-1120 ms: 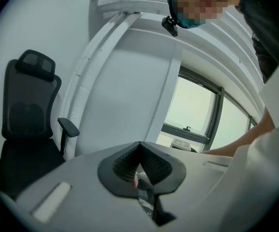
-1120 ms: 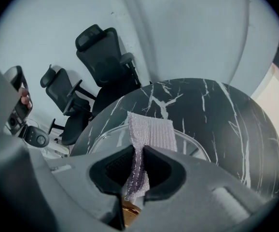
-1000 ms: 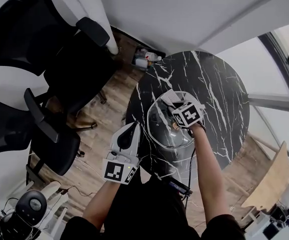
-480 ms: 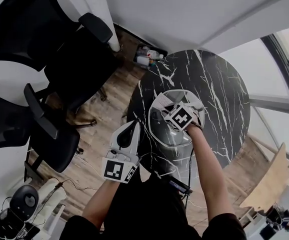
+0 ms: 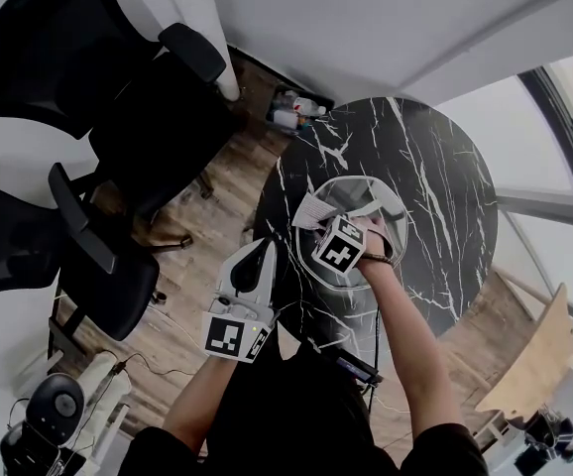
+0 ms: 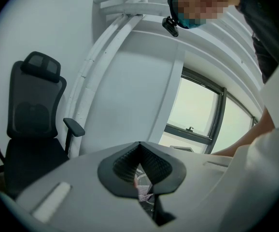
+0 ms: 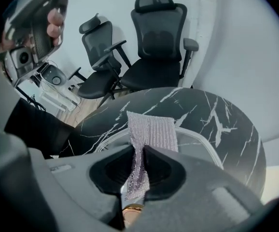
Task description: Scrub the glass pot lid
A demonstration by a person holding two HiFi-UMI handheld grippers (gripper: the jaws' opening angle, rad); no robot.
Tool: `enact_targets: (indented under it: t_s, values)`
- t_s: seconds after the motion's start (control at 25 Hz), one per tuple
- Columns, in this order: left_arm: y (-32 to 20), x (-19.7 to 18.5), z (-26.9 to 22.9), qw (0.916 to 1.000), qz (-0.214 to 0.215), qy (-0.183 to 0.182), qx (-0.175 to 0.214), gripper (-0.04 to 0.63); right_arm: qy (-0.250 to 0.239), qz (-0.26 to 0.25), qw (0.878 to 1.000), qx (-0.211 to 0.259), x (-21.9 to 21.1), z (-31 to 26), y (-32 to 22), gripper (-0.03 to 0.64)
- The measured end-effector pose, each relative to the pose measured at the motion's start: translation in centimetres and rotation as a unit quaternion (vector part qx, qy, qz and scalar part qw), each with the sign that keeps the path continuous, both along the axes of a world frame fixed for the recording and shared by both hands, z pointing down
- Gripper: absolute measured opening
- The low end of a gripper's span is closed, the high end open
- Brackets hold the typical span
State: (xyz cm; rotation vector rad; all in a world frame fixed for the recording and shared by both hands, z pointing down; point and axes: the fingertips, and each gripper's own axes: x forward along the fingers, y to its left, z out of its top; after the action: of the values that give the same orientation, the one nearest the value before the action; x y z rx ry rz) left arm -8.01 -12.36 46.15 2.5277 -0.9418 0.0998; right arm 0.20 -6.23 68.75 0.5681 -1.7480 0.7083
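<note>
The round glass pot lid (image 5: pixel 366 228) lies flat on the black marble table (image 5: pixel 435 177). My right gripper (image 5: pixel 324 224) is over the lid's left part, shut on a silvery mesh scrub cloth (image 5: pixel 309 209). In the right gripper view the cloth (image 7: pixel 151 128) fans out from between the pads over the lid's rim (image 7: pixel 200 138), and the lid's gold knob (image 7: pixel 131 210) shows just under the jaws. My left gripper (image 5: pixel 264 253) hangs off the table's left edge, shut and holding nothing; its pads (image 6: pixel 130 161) meet.
Black office chairs (image 5: pixel 88 67) stand on the wooden floor to the left. Bottles (image 5: pixel 291 115) sit on the floor at the table's far side. A wooden board (image 5: pixel 539 355) leans at the right. A round device (image 5: pixel 57 405) is at the lower left.
My right gripper has slid to the left and nearer across the lid, dragging the cloth with it. The left gripper has stayed where it was.
</note>
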Motion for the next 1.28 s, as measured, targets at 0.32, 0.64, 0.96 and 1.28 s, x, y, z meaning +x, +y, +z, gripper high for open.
enact_targets:
  t_s: [0.32, 0.64, 0.96, 1.28]
  values:
    - [0.3, -0.1, -0.2, 1.0000, -0.001, 0.001, 0.002, 0.002, -0.002, -0.026, 1.000, -0.004, -1.6, 0.0, 2.0, 0.058]
    - [1.4, 0.3, -0.1, 1.0000, 0.006, 0.001, 0.001, 0.002, 0.008, -0.066, 0.998, 0.004, -3.0, 0.3, 4.5, 0.060]
    - [2.1, 0.7, -0.1, 0.9999, 0.012, -0.002, 0.001, 0.002, 0.011, -0.095, 0.995, 0.013, -3.3, 0.6, 6.4, 0.060]
    - [3.1, 1.5, 0.1, 0.9998, 0.020, -0.006, 0.001, 0.002, 0.008, -0.110, 0.994, 0.016, -3.2, 0.6, 8.2, 0.060]
